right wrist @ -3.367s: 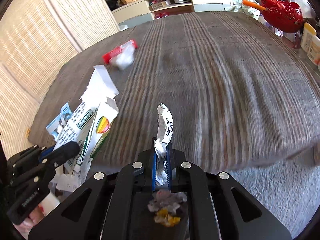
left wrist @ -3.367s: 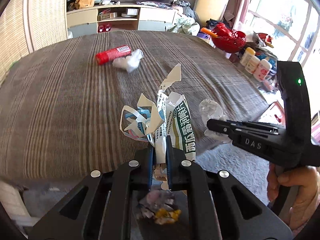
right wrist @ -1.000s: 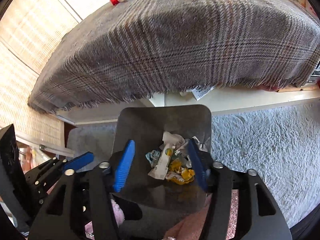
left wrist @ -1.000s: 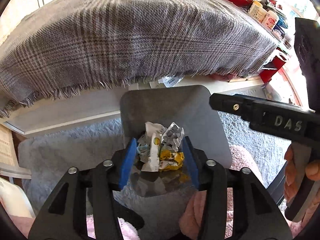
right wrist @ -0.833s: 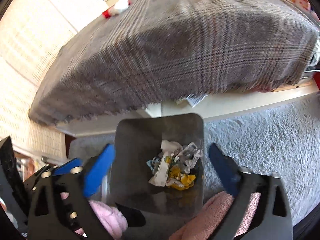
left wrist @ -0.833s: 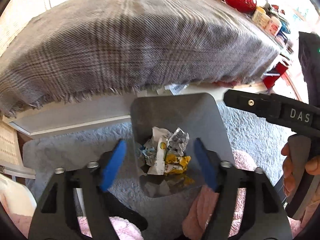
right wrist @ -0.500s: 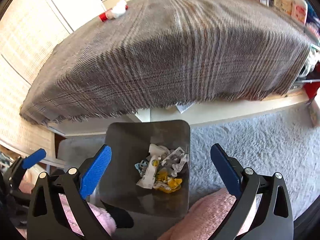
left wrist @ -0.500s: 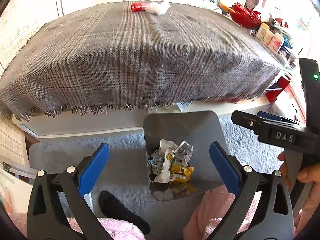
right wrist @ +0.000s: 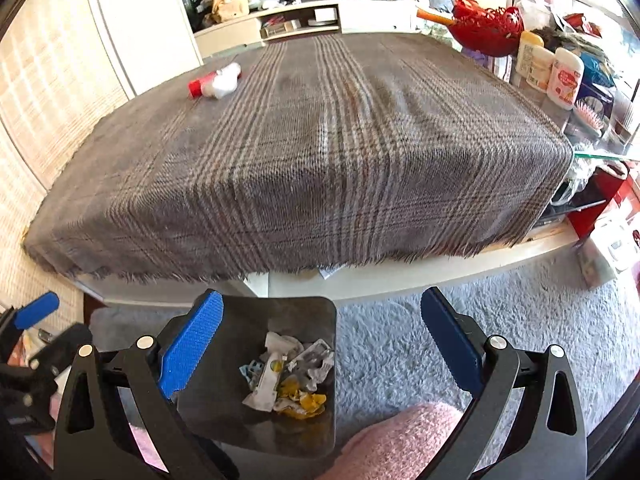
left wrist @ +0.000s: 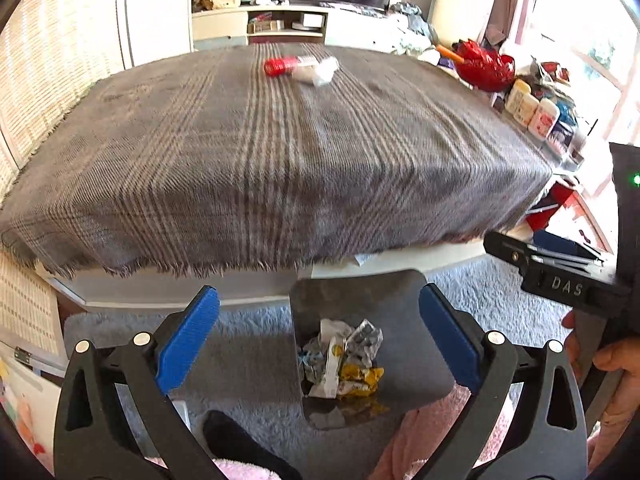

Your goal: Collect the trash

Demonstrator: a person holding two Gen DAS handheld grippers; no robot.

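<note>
Both claws, left (left wrist: 320, 336) and right (right wrist: 320, 336), gape empty above the bin (left wrist: 384, 292) of crumpled trash (left wrist: 340, 360); beyond it, a red tube (left wrist: 280, 66) lies sideways on the blanket (left wrist: 260, 152).

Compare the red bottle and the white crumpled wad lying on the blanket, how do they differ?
The red bottle is a smooth, rigid cylinder lying on its side; the white crumpled wad is shapeless and wrinkled. The bottle is bright red with a pale label band, the wad plain white. In the right wrist view the wad hides most of the bottle. Both lie touching at the blanket's far end, outside the bin.
</note>
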